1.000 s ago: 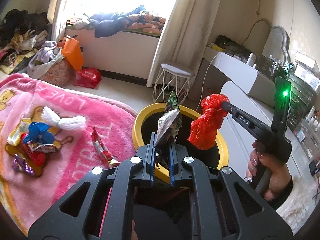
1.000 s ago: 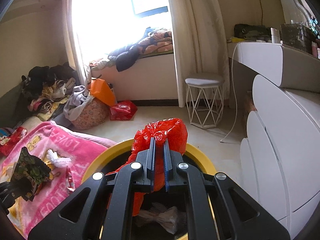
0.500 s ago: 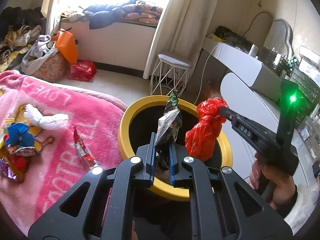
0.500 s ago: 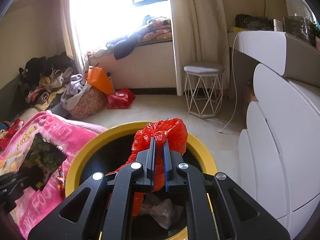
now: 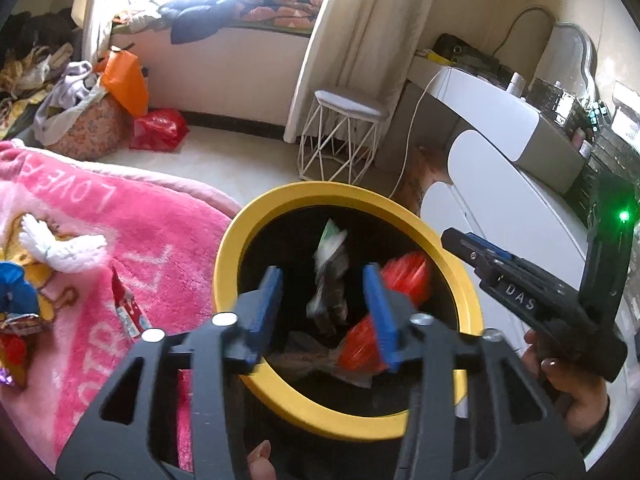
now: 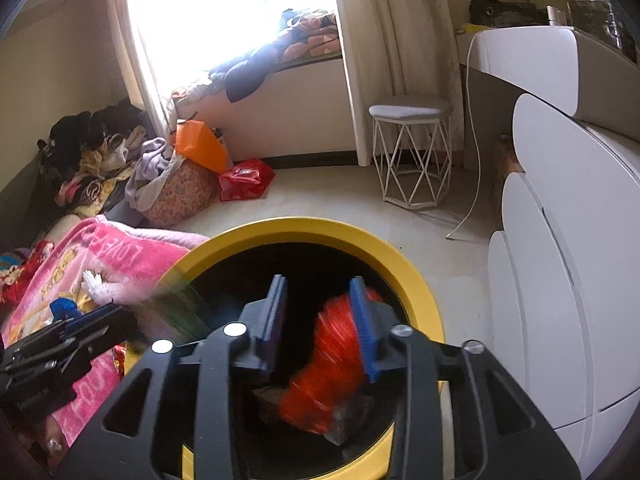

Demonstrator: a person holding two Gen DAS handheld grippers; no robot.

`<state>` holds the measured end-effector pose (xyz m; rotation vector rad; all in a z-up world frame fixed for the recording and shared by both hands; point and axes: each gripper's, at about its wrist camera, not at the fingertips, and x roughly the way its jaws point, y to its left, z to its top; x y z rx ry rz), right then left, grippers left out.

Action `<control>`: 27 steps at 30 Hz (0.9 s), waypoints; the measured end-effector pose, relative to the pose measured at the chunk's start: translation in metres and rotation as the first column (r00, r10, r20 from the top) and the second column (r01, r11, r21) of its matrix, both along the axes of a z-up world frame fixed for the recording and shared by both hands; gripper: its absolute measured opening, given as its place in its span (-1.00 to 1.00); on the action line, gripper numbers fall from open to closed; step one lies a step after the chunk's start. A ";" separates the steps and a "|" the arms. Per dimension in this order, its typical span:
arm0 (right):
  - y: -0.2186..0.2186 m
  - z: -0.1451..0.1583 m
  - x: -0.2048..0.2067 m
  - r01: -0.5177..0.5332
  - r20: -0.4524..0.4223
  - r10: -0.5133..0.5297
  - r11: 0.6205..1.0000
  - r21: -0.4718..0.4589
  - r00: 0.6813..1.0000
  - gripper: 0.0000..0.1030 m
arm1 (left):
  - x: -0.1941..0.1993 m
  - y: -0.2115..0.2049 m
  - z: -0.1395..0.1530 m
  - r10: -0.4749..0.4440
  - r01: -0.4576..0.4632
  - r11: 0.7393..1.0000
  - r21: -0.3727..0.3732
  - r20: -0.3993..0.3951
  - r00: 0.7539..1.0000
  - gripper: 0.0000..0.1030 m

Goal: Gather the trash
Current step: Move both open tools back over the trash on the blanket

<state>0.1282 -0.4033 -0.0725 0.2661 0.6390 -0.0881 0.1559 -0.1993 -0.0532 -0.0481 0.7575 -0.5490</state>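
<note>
A yellow-rimmed black bin stands beside the bed, and both grippers hang over its mouth. My left gripper has its jaws opening. A silver-green snack wrapper falls blurred between its blue pads, touching neither. My right gripper also has its jaws opening above the bin. A crumpled red plastic bag drops, blurred, into the bin below it, onto other wrappers. The red bag shows inside the bin in the left wrist view too, with the right gripper at the rim.
A pink blanket lies left of the bin with a red wrapper, a white wad, a blue wad and more litter. A white wire stool stands behind. A white dresser is on the right.
Both grippers went from shut to open. The wrapper and the red bag left their pads and are dropping into the bin. Both grippers came lower and closer over the bin.
</note>
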 end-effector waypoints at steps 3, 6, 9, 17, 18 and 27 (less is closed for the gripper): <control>-0.002 0.003 -0.002 0.012 0.012 -0.012 1.000 0.009 1.000 -0.23 | -0.006 0.006 0.005 0.009 -0.009 1.000 -0.009 0.028 1.000 0.20; -0.002 0.009 -0.005 0.012 0.032 -0.013 1.000 0.016 0.999 -0.10 | -0.013 0.014 0.011 0.034 -0.033 0.999 -0.013 0.059 0.998 0.50; 0.001 0.015 -0.008 0.002 0.055 -0.003 1.000 0.017 0.998 -0.04 | -0.019 0.021 0.016 0.062 -0.061 0.998 -0.022 0.081 0.995 0.62; 0.023 0.030 -0.011 -0.055 0.090 0.054 0.998 0.003 0.994 0.06 | -0.032 0.048 0.029 0.145 -0.143 0.989 -0.024 0.133 0.981 0.75; 0.026 0.031 -0.011 -0.061 0.091 0.061 0.998 0.001 0.994 0.08 | -0.033 0.051 0.031 0.152 -0.150 0.988 -0.026 0.133 0.979 0.75; 0.064 0.045 -0.014 -0.150 0.116 0.152 0.988 -0.024 0.982 0.11 | -0.042 0.088 0.038 0.239 -0.237 0.971 -0.033 0.176 0.955 0.75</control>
